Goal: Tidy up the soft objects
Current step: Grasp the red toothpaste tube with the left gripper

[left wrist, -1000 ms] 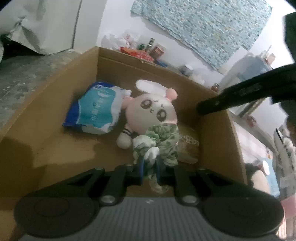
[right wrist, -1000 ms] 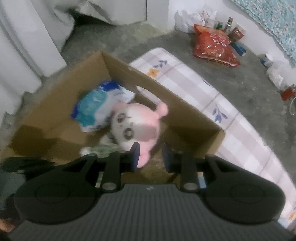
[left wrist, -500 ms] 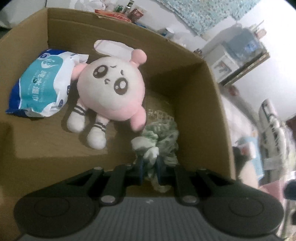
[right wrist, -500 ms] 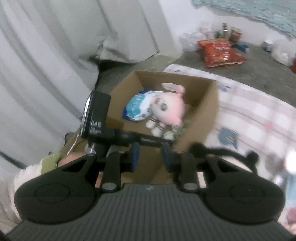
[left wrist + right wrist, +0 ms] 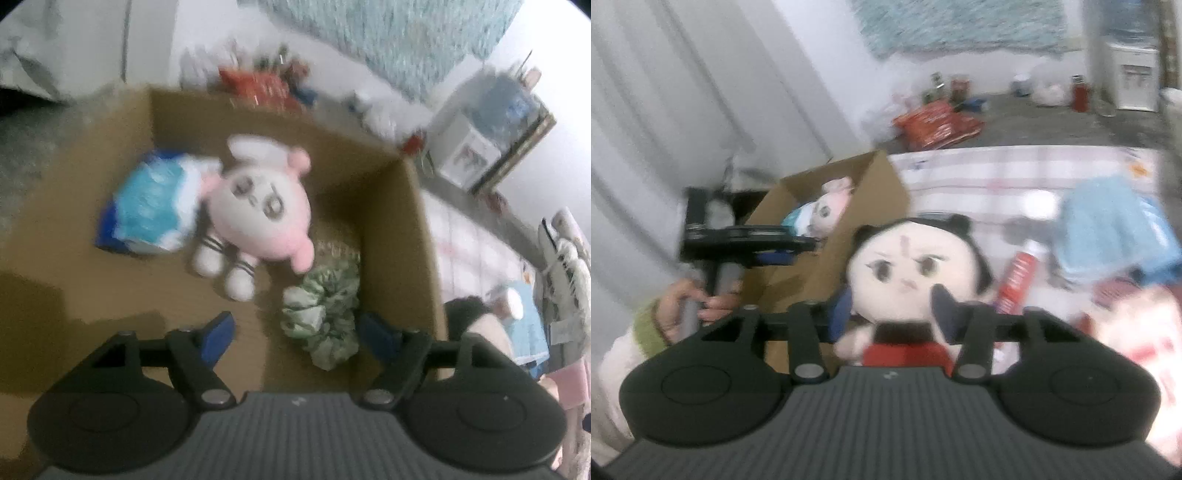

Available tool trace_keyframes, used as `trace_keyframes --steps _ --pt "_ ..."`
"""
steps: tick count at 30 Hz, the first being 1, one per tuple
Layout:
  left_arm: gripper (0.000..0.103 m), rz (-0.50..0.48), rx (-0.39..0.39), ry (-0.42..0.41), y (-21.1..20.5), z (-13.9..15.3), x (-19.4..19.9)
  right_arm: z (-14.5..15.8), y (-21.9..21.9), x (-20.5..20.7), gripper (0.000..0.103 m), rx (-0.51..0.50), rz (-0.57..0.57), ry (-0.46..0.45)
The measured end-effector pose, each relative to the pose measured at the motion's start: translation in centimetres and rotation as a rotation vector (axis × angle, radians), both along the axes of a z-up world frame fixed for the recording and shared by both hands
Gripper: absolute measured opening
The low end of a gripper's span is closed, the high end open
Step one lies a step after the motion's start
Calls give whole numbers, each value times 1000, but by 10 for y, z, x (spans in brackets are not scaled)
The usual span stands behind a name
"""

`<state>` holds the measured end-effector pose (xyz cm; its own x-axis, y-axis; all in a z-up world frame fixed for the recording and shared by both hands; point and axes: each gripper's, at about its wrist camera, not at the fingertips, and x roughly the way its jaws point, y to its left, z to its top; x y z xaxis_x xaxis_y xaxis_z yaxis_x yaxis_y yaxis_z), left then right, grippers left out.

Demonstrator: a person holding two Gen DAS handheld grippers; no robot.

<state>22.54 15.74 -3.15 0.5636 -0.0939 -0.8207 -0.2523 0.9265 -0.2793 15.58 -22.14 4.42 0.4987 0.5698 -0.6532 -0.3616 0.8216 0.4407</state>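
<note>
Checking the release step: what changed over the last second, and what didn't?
The left tongs let go of the green scrunchie, which now lies in the cardboard box; their jaws are opening. The right tongs swung away from the box to the black-haired doll on the mat, jaws opening, the doll not gripped. The pink plush and blue pack stayed put.

No legible text on the blurred blue packet (image 5: 149,210) or red tube (image 5: 1015,280)
</note>
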Motion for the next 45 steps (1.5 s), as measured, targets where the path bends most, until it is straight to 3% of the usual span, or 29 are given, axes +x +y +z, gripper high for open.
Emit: trace_keyframes --steps 2,4,8,11,15,18,21,25,28,31,35,41,45 --pt "83 21 43 -56 -4 21 -24 -3 -25 -23 57 -1 -48 -8" --pt "87 29 88 -116 -9 44 -50 -6 -46 -41 69 -6 -91 -13" --pt "90 6 181 -222 -38 88 -99 -7 -83 -62 71 -13 -160 -43" --pt "95 -99 184 -294 -76 110 -122 -7 -107 -73 71 2 -203 -67" --pt "99 -336 145 -328 -146 118 -125 -10 -128 -67 71 59 -235 -84" --pt "99 -476 183 -302 -206 104 -112 -18 -137 -55 69 114 -253 -91" --pt "96 -556 239 -279 -257 78 -89 -30 -140 -37 57 167 -258 -89" --pt "78 -598 280 -206 -303 33 -50 -53 -146 -15 51 219 -266 -70" --pt "62 -598 308 -128 -320 -2 -16 -74 -150 -6 48 259 -266 -45" --pt "51 -583 342 -52 -330 -34 5 -93 -154 -4 47 279 -271 -38" --pt "51 -547 435 1 -335 -62 23 -107 -157 -3 47 274 -284 -46" --pt "49 -547 532 17 -352 -77 47 -120 -159 -6 47 280 -287 -72" --pt "33 -527 584 47 -358 -85 62 -122 -161 -7 47 293 -287 -84"
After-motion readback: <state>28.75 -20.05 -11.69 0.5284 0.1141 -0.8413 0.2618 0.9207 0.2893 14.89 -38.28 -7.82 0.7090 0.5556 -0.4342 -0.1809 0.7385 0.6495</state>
